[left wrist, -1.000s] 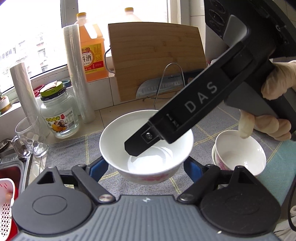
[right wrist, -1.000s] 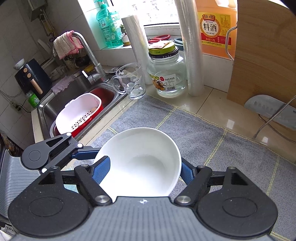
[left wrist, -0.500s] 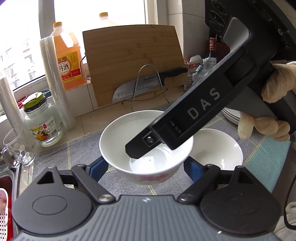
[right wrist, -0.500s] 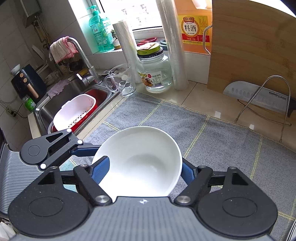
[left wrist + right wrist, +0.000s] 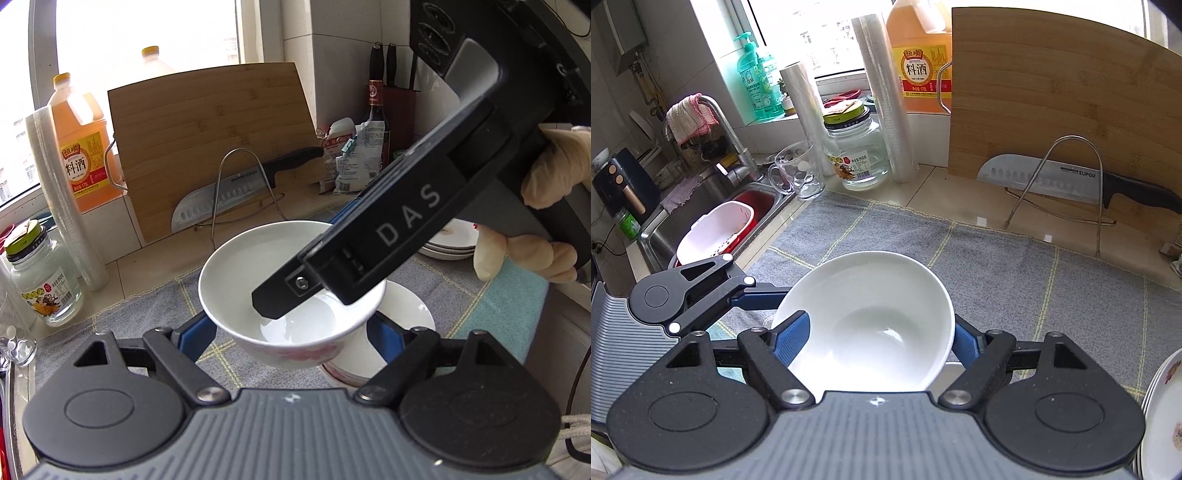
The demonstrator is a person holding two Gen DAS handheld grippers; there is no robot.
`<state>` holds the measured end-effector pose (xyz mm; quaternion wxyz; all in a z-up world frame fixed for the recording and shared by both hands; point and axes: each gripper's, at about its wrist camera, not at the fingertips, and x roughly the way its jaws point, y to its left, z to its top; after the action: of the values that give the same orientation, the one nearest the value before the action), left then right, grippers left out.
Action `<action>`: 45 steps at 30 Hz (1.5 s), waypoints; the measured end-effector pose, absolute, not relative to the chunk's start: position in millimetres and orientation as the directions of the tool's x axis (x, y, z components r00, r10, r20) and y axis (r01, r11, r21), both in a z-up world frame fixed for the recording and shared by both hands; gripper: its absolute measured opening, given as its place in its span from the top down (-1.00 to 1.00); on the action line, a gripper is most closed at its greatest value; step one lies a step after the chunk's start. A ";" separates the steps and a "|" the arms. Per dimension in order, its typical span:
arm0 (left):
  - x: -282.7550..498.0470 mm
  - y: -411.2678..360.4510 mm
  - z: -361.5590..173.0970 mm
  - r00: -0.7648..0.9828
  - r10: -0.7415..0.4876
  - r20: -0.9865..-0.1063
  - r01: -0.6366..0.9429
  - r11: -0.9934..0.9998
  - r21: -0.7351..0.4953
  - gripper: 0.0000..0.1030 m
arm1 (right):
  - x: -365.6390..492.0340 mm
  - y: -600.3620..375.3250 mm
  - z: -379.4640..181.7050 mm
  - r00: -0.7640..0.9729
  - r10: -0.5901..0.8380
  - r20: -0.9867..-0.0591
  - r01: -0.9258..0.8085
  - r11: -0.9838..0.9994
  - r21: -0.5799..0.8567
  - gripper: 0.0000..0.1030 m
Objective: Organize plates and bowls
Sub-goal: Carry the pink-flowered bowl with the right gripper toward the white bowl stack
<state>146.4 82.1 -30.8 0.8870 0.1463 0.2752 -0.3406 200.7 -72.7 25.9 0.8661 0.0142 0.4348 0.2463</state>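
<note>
Claws (image 5: 291, 328) (image 5: 882, 334) both gripping one bowl (image 5: 236, 266) over stacked bowl (image 5: 406, 314); plates (image 5: 448, 243) nearby.

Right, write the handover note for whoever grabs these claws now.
Left claw: shut on the white bowl, which is held in the air.
Right claw: one finger inside that bowl, the other outside its rim; grip unclear.
Below the bowl: bowl stack on the grey mat; plate stack beyond it.
Done: bowl is up, over the stack.
Left: lower it into the stack, then release.
</note>
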 end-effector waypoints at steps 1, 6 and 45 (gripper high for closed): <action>146.5 79.8 -31.1 0.609 -0.530 -0.589 0.692 0.719 0.069 -0.71 | 198.9 -75.2 26.1 0.505 0.434 -0.746 -0.408 0.882 0.236 -0.64; 148.0 70.2 -33.7 0.579 -0.551 -0.602 0.720 0.692 0.059 -0.71 | 193.1 -87.1 23.0 0.514 0.412 -0.753 -0.373 0.897 0.236 -0.64; 146.4 38.3 -61.9 0.446 -0.593 -0.670 0.807 0.590 0.016 -0.70 | 173.7 -122.8 -12.6 0.480 0.352 -0.803 -0.247 0.933 0.262 -0.66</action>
<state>146.4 38.3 -61.9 0.8334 0.1692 0.3170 -0.4199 173.7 -122.8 -12.6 0.8586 0.0550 0.4789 0.1745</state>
